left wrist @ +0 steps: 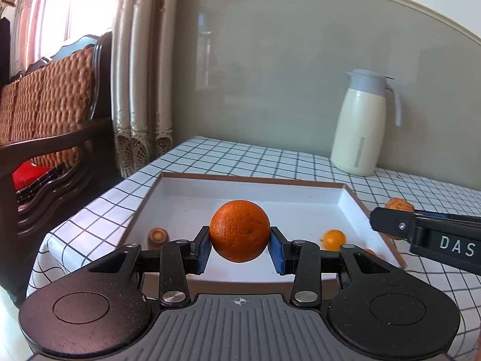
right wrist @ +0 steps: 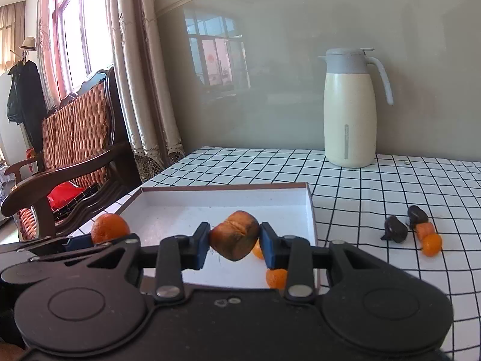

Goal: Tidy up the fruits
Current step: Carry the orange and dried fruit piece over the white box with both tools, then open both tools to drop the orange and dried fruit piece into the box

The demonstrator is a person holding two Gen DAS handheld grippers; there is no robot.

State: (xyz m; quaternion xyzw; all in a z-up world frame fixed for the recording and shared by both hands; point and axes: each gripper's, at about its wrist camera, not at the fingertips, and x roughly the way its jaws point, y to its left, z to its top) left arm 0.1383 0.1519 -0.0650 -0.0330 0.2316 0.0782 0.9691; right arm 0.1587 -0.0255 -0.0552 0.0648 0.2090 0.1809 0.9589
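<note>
A: Start close in. What has the left tool [left wrist: 239, 248] got?

B: It pinches an orange [left wrist: 239, 230] across its widest part, blue pads on either flank, held above the white tray [left wrist: 345, 194]. I'd judge it firm and fairly heavy, with a dimpled skin that gives the pads some bite. The middle is the right place; nearer the top it could roll out.

A: And the right tool [right wrist: 234, 245]?

B: Clamped on a brownish, wrinkled fruit [right wrist: 235, 234], also over the tray. It looks soft and light, perhaps overripe, so a hard squeeze would likely bruise or split it. A gentle hold on its broad sides suits it.

A: What lies in the tray?

B: A small orange fruit [left wrist: 333, 239] near the right wall and a little brown one [left wrist: 158, 236] at the left.

A: Farther out?

B: On the checked bench [right wrist: 375, 186], two dark pieces [right wrist: 396, 228] and small orange fruits [right wrist: 430, 243] lie well right of the tray. Behind them stands a cream jug [right wrist: 350, 108] by the wall.
</note>
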